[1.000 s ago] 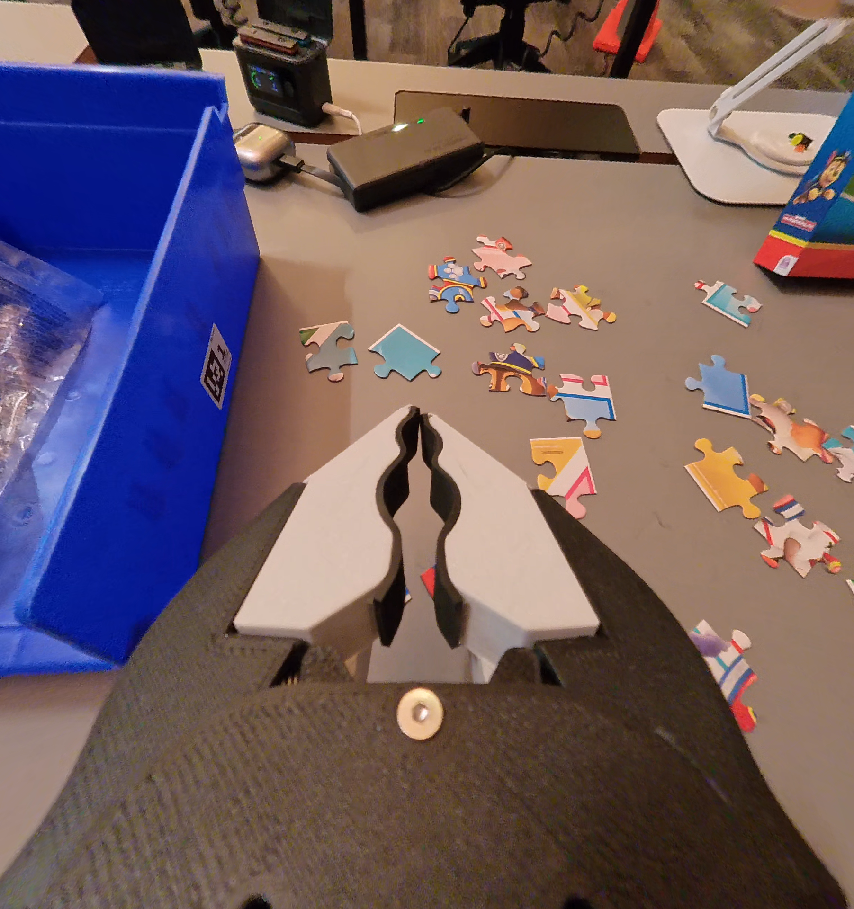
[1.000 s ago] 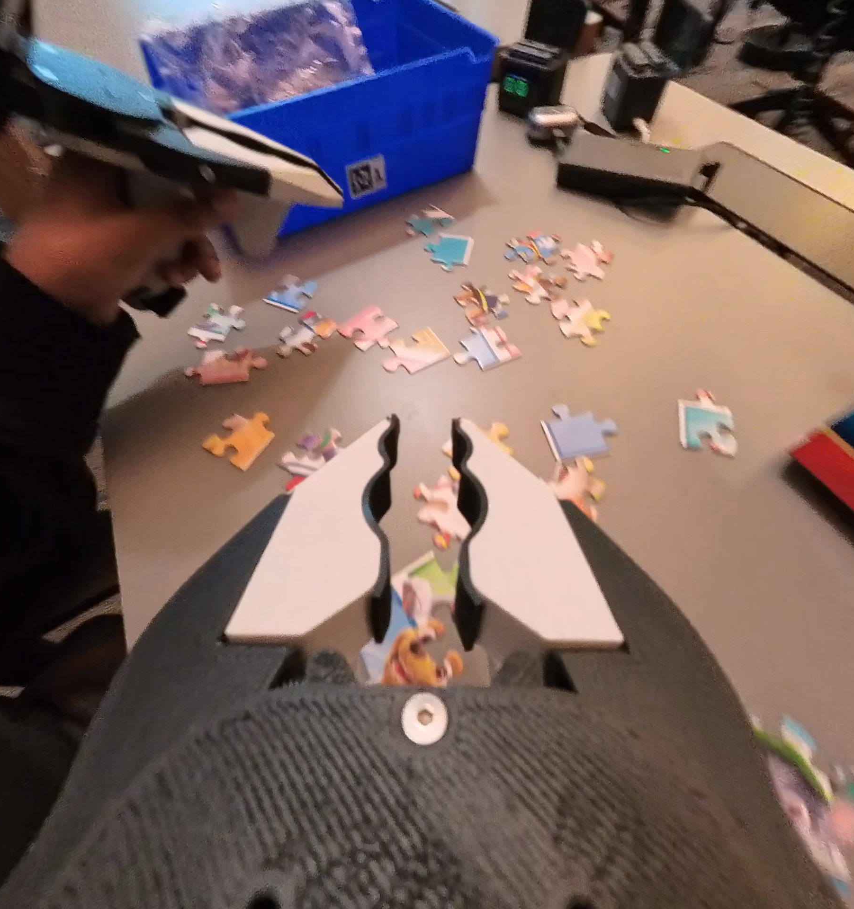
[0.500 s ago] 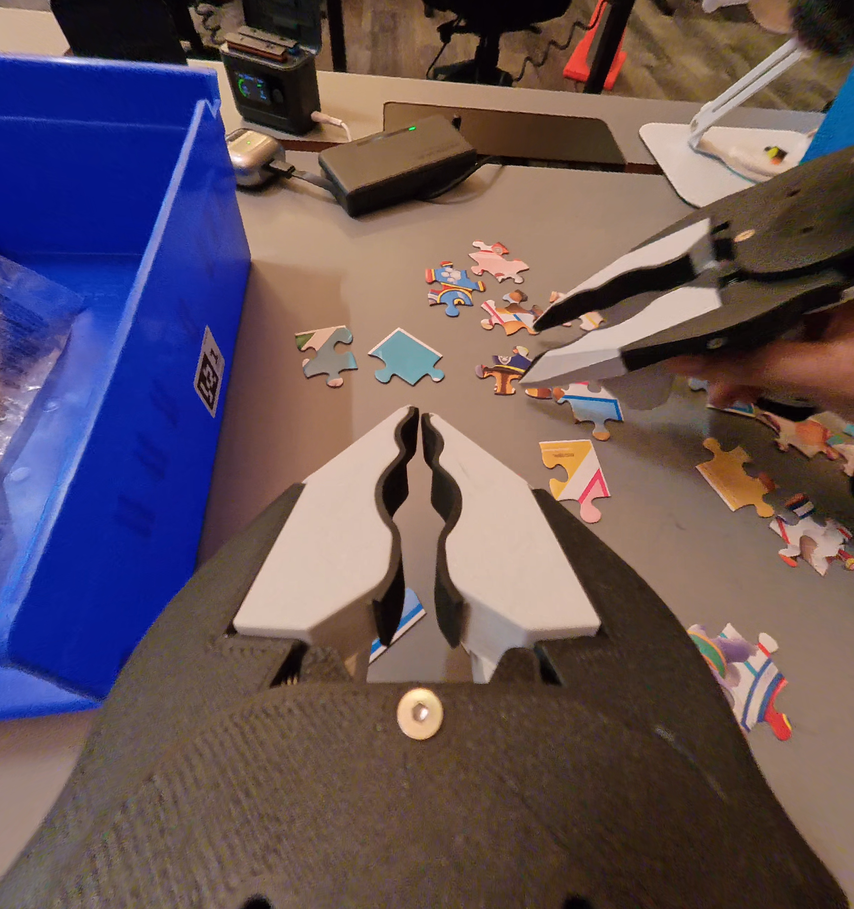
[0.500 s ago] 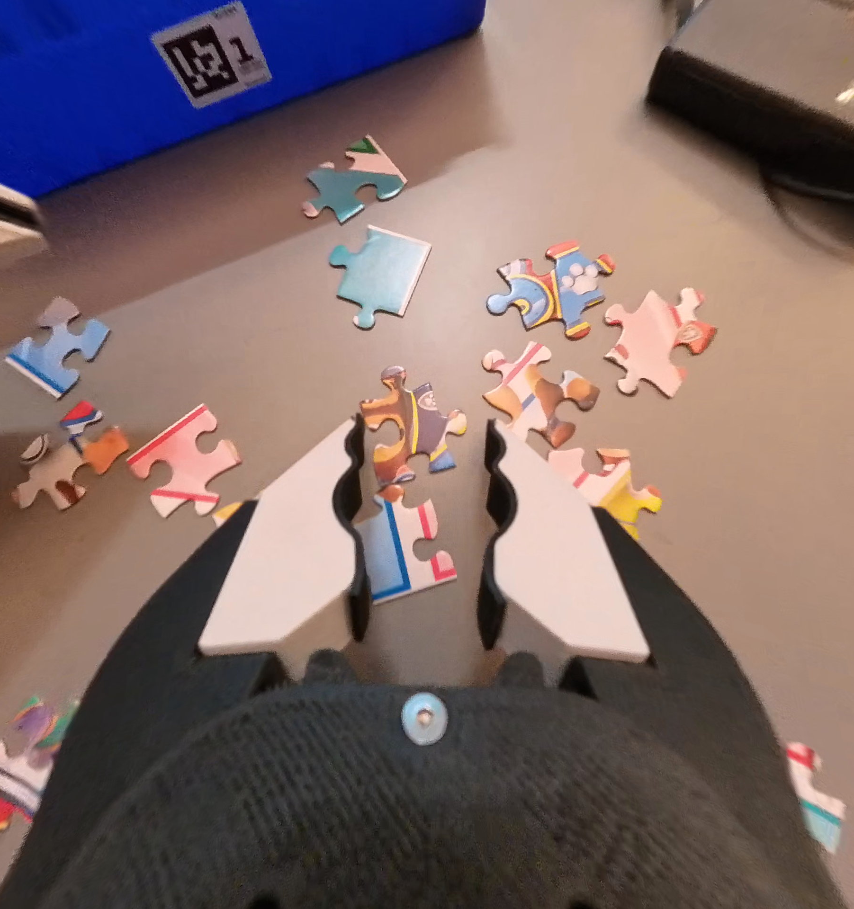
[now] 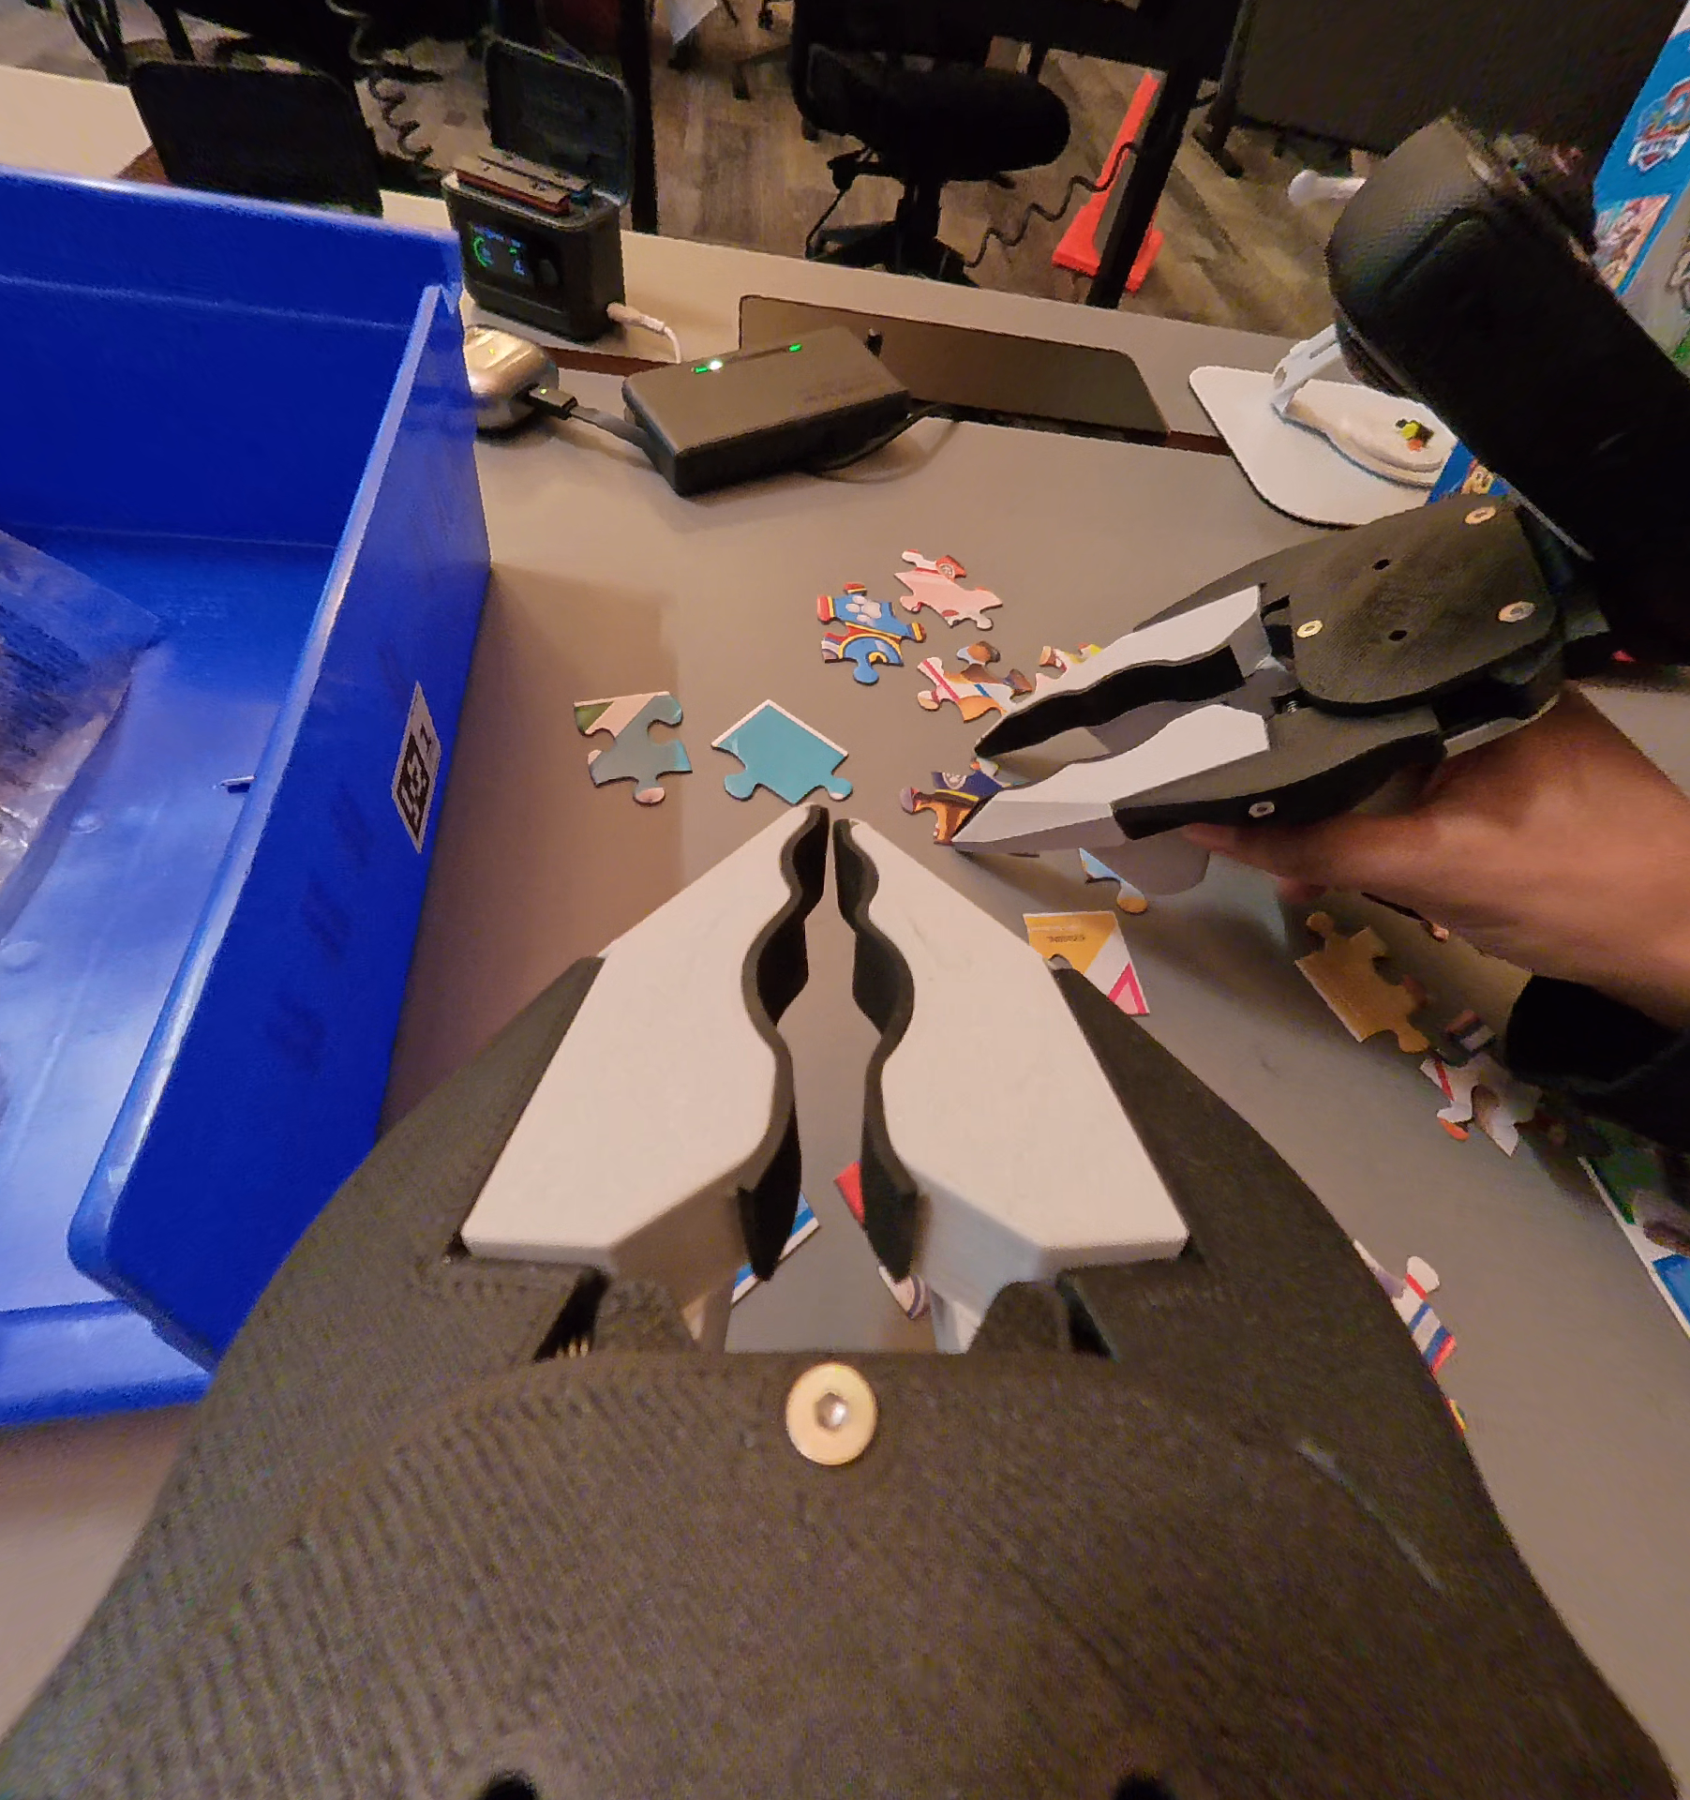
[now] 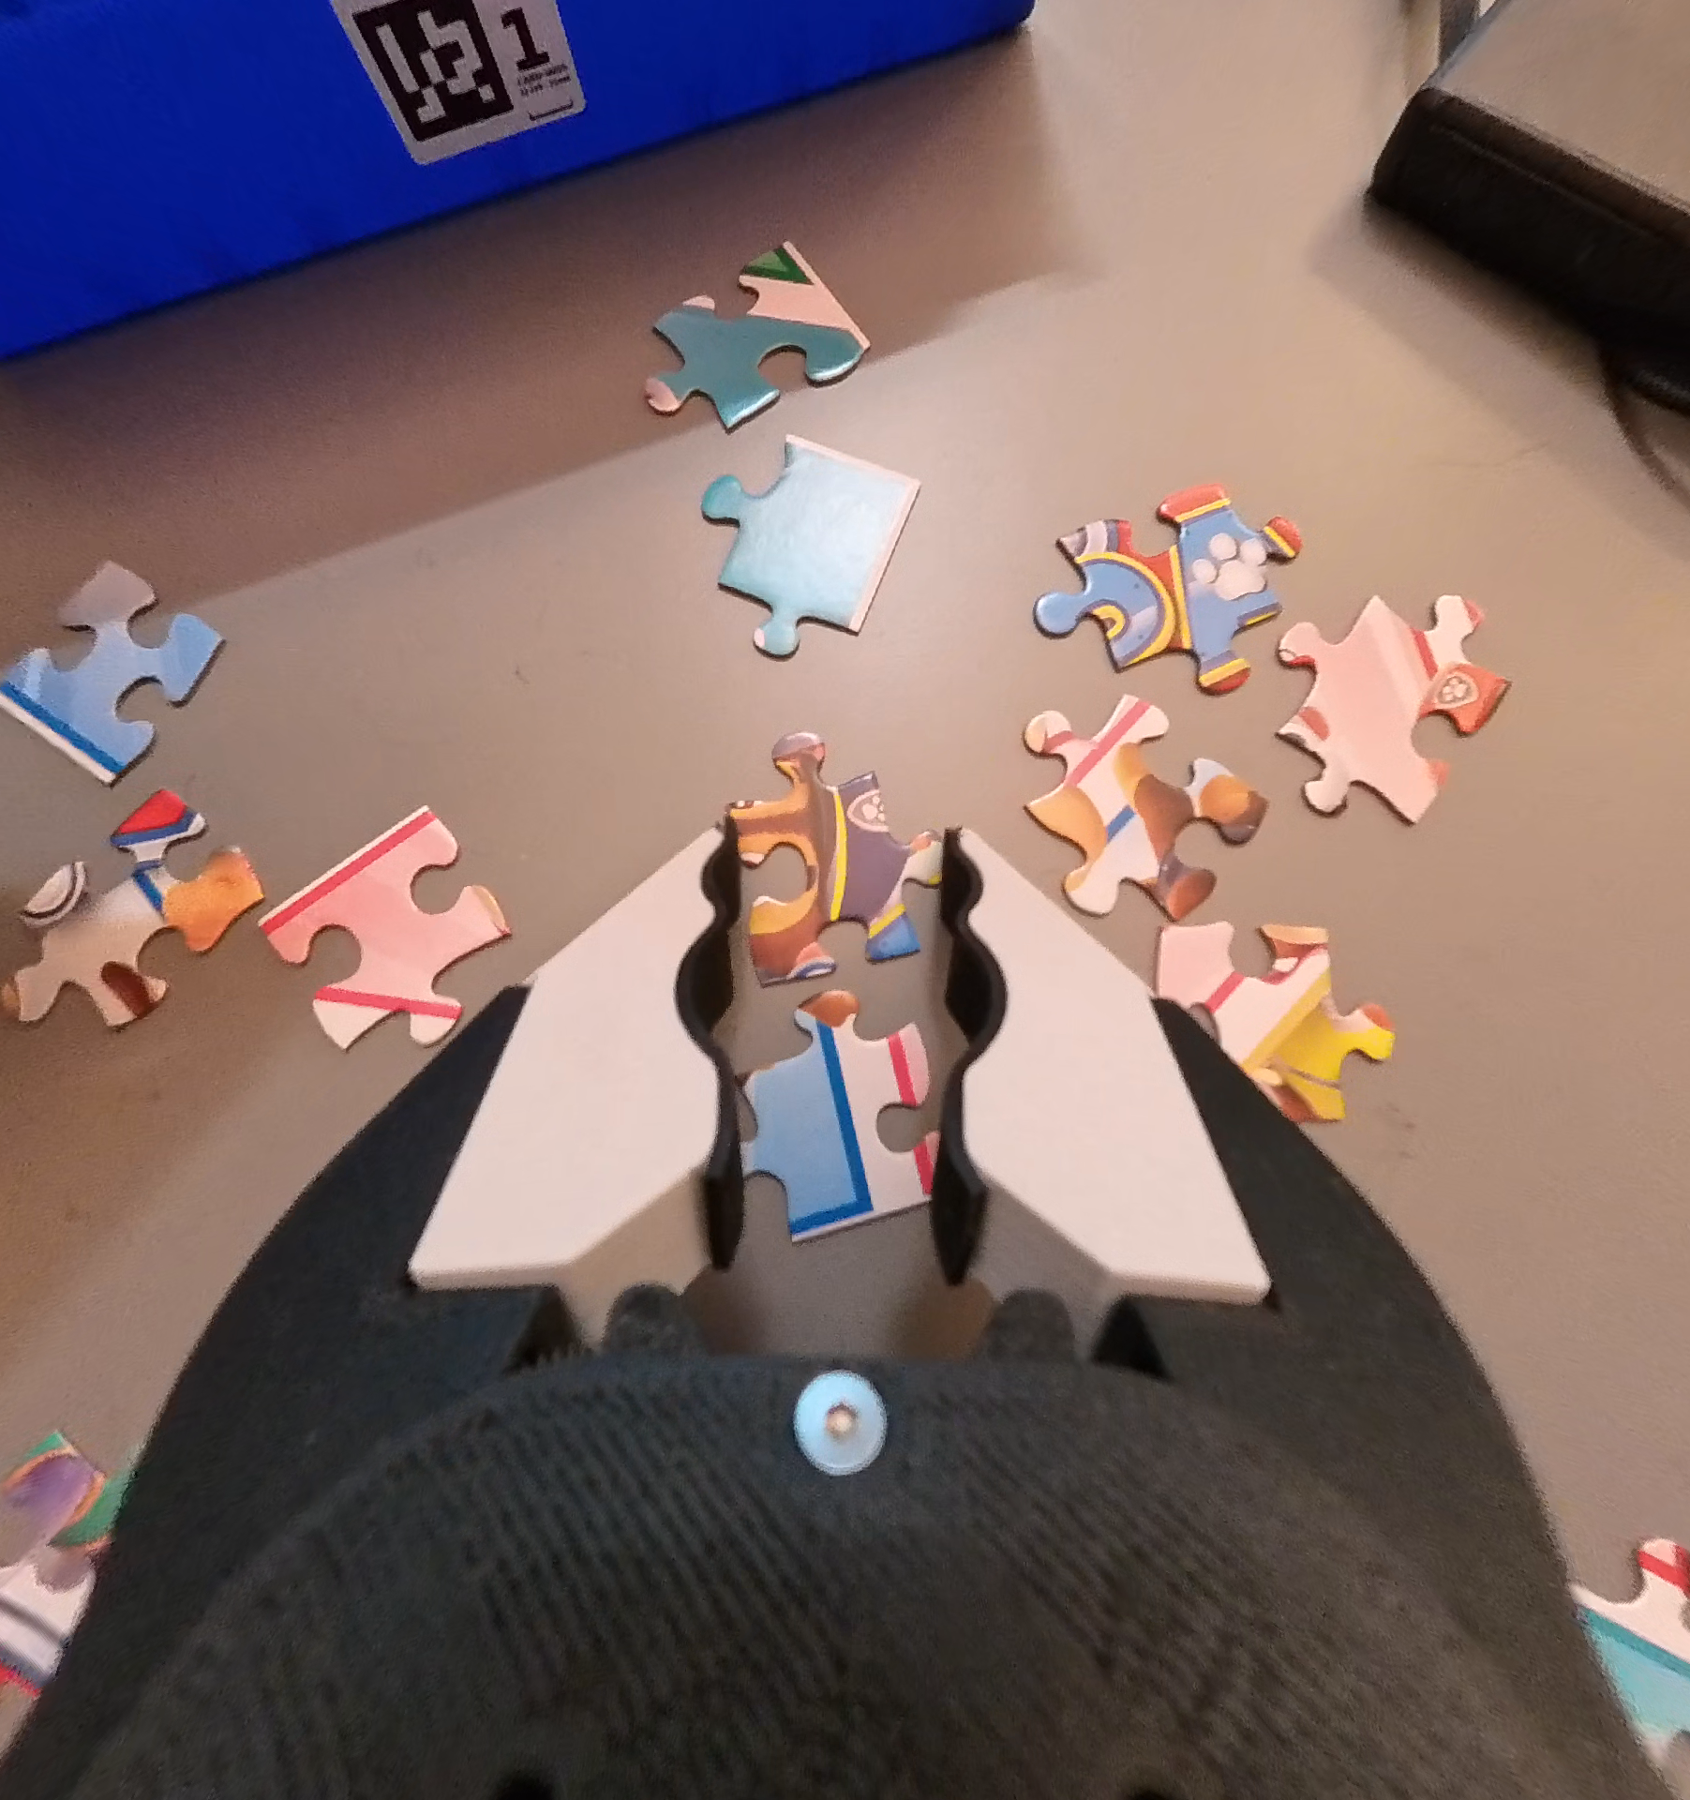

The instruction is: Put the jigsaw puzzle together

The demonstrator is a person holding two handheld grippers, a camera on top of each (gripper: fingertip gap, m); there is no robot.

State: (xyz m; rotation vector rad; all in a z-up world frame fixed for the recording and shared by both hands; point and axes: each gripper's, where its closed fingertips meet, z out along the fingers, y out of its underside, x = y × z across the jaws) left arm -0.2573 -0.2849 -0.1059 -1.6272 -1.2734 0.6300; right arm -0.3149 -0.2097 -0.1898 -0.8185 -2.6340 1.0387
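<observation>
While your right tool [image 6: 833, 845] stands with its fingers apart, a brown and purple puzzle piece [image 6: 826, 872] lies flat on the grey worktop [image 6: 529, 604] between the fingertips. The piece's left edge and right knob sit right at the dark pads [image 6: 957, 877]; whether the pads press on it cannot be told, and the piece is not lifted. Just behind it, also between the fingers, lies a blue and white piece with red stripes [image 6: 836, 1130]. To the right of the tool sit a tan and white piece [image 6: 1138, 808], a yellow and white piece [image 6: 1279, 1018], a pale pink piece [image 6: 1386, 721] and a blue piece with a paw print [image 6: 1177, 584]. To the left lie a pink striped piece [image 6: 383, 925] and a light blue piece [image 6: 105, 667]. Ahead are a plain teal piece [image 6: 811, 541] and a teal and cream piece [image 6: 758, 341], then the wall of the blue bin [image 6: 188, 195].

Your left tool [image 5: 829, 828] hangs above the worktop with its fingertips closed together and nothing between them. The blue bin stands close on its left, with a clear plastic bag [image 5: 13, 740] inside. Your hand [image 5: 1503, 867] holds the right tool off to its right. A black power brick [image 5: 763, 399] lies farther back.
</observation>
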